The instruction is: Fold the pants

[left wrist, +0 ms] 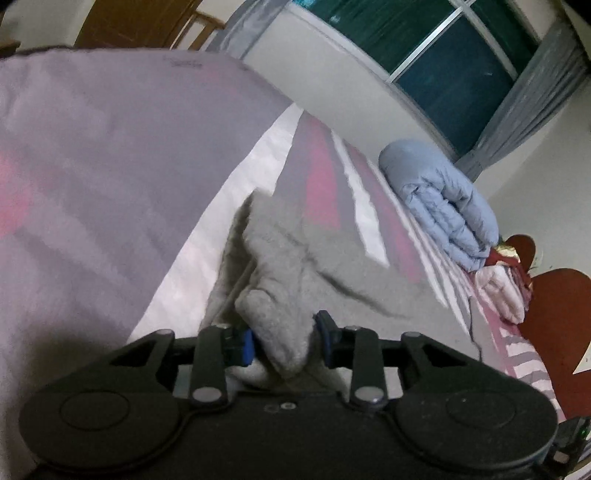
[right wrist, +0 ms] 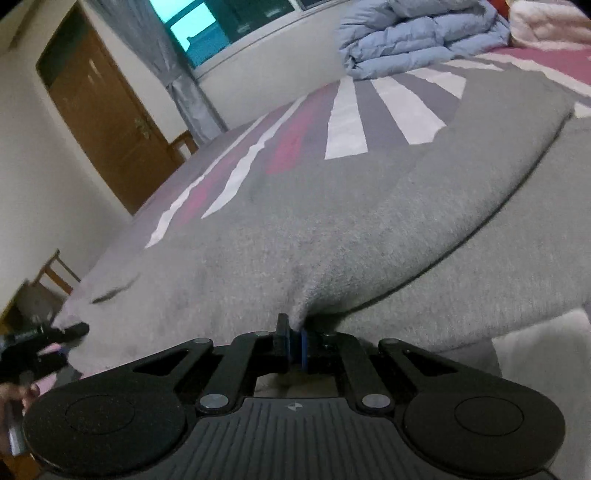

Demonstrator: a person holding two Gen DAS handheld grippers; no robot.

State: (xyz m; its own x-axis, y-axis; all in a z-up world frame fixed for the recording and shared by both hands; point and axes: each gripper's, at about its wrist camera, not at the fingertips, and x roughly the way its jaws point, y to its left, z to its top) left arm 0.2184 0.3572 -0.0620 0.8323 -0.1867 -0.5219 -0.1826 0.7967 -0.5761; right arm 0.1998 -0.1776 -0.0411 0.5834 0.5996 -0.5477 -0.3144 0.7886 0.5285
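Grey fleece pants (right wrist: 332, 229) lie spread over a striped bedspread. In the left wrist view a thick bunched end of the pants (left wrist: 280, 325) sits between the blue pads of my left gripper (left wrist: 284, 341), which is shut on it. In the right wrist view my right gripper (right wrist: 294, 345) has its blue pads pressed together on a pinched fold of the pants' near edge (right wrist: 301, 314). The left gripper (right wrist: 55, 338) also shows at the far left of that view, at the pants' other end, with a hand (right wrist: 18, 391) behind it.
The bedspread (left wrist: 325, 184) has grey, pink and white stripes. A folded light-blue duvet (left wrist: 439, 203) and pink bedding (left wrist: 502, 291) lie at the head of the bed. A wooden door (right wrist: 107, 118), wooden chairs (right wrist: 55, 273) and a curtained window (right wrist: 192, 33) line the room's walls.
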